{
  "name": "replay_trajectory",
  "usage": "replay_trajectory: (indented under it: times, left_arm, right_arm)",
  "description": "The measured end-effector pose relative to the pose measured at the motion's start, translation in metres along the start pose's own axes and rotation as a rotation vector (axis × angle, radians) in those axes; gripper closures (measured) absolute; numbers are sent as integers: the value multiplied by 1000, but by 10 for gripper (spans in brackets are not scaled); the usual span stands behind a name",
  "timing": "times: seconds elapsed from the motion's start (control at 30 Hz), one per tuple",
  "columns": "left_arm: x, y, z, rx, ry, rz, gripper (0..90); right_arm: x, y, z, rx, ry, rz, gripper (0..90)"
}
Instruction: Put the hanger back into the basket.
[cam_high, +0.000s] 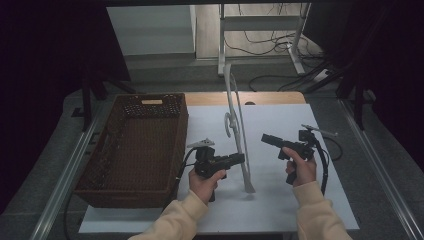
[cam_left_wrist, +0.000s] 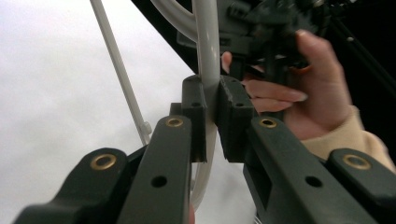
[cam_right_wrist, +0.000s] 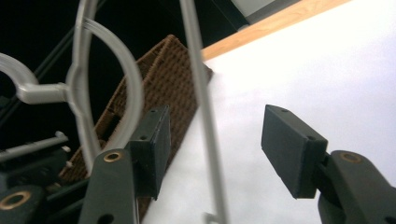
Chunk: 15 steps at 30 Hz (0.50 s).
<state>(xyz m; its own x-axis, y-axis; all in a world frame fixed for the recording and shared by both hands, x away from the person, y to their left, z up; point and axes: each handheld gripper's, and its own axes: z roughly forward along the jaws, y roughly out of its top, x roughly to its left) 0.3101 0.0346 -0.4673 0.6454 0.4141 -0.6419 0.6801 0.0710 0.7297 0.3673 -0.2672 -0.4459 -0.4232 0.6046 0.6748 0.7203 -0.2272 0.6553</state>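
Observation:
A white plastic clothes hanger (cam_high: 235, 115) stands on edge on the white sheet, its lower corner resting near the table's front. My left gripper (cam_high: 241, 158) is shut on one of its bars; in the left gripper view the pads (cam_left_wrist: 233, 116) clamp the hanger (cam_left_wrist: 208, 46). My right gripper (cam_high: 265, 138) hovers open just right of the hanger, pointing left. In the right gripper view a thin bar of the hanger (cam_right_wrist: 198, 93) runs between the wide-apart jaws of the right gripper (cam_right_wrist: 219, 144) without touching them, and the hanger's hook (cam_right_wrist: 28, 88) is at the left.
A brown woven basket (cam_high: 115, 192) fills the table's left side, close to my left hand. The white sheet (cam_high: 285, 115) covers the table to the right; a wooden edge (cam_high: 270, 97) shows behind it. Cables and a stand lie on the floor beyond.

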Motion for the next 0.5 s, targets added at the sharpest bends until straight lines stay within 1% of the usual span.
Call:
replay_trajectory:
  times: [0.07, 0.1, 0.13, 0.17, 0.2, 0.23, 0.27, 0.3, 0.33, 0.37, 0.43, 0.5]
  left_arm:
    - [-2, 1, -4, 5, -12, -7, 822]
    - [-4, 3, -8, 12, -17, -8, 822]
    - [-5, 4, -10, 16, -14, 2, 822]
    - [-5, 4, -10, 16, -14, 2, 822]
    - [-7, 5, -12, 17, -12, 10, 822]
    - [-9, 6, -15, 26, -7, 23, 822]
    - [-9, 6, -15, 26, -7, 23, 822]
    - [-10, 7, -17, 31, -3, 34, 822]
    - [-11, 8, -18, 36, 2, 36, 822]
    - [-11, 9, -19, 40, 2, 38, 822]
    - [-11, 10, -22, 52, 3, 38, 822]
    - [-12, 10, -24, 62, 0, 43, 822]
  right_arm:
    - [-1, -1, -2, 5, -4, 6, 418]
    - [-6, -3, -7, 25, -26, -12, 416]
    - [-7, -4, -8, 28, -40, -23, 414]
    - [-7, -4, -8, 28, -40, -23, 414]
    - [-8, -5, -10, 32, -54, -40, 410]
    - [-10, -7, -14, 40, -73, -75, 393]
    - [-11, -7, -16, 48, -81, -91, 384]
    - [-11, -7, -16, 48, -81, -91, 384]
    - [-13, -9, -18, 57, -99, -114, 364]
    - [-13, -9, -18, 57, -99, -114, 364]
    - [-16, -12, -21, 74, -117, -139, 352]
    - [-18, -14, -23, 81, -129, -154, 340]
